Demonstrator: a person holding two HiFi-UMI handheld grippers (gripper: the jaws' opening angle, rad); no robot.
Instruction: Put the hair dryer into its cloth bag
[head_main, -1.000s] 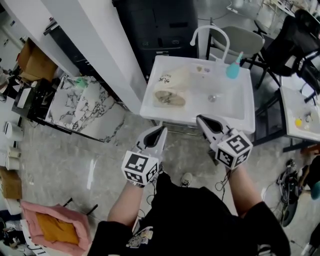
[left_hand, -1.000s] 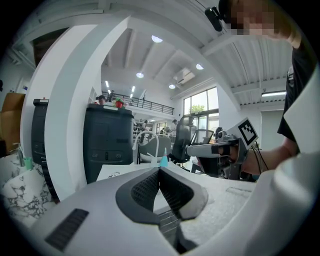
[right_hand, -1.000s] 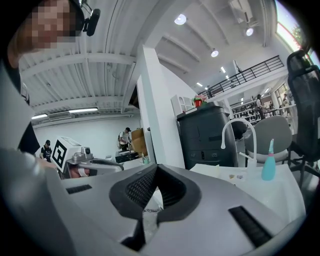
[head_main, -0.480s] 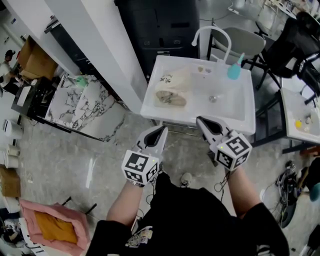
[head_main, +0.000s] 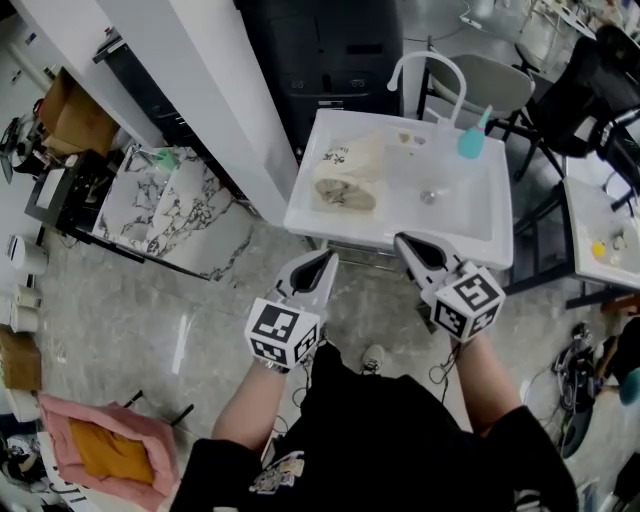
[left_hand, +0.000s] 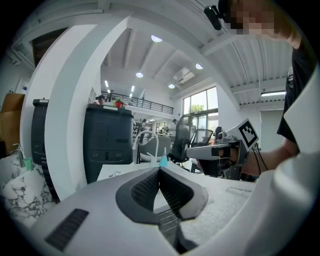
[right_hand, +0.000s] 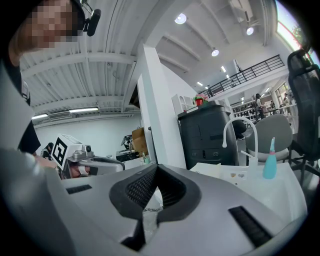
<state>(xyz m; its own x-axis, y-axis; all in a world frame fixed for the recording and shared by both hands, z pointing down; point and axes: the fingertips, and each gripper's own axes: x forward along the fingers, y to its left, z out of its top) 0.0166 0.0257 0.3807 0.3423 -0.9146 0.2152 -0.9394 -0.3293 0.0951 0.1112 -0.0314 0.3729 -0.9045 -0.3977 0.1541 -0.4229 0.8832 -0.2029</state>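
Note:
A cream cloth bag with dark print lies at the left of the white basin top. A beige rounded thing, which looks like the hair dryer, rests against the bag's near edge. Both grippers hover short of the basin's near edge, apart from these things. My left gripper is shut and empty, its pads meeting in the left gripper view. My right gripper is shut too, with nothing between its jaws. Each gripper view shows the other gripper level beside it.
A white faucet and a teal bottle stand at the basin's far edge. A black cabinet is behind, a white pillar and a marble-patterned counter are to the left, chairs to the right.

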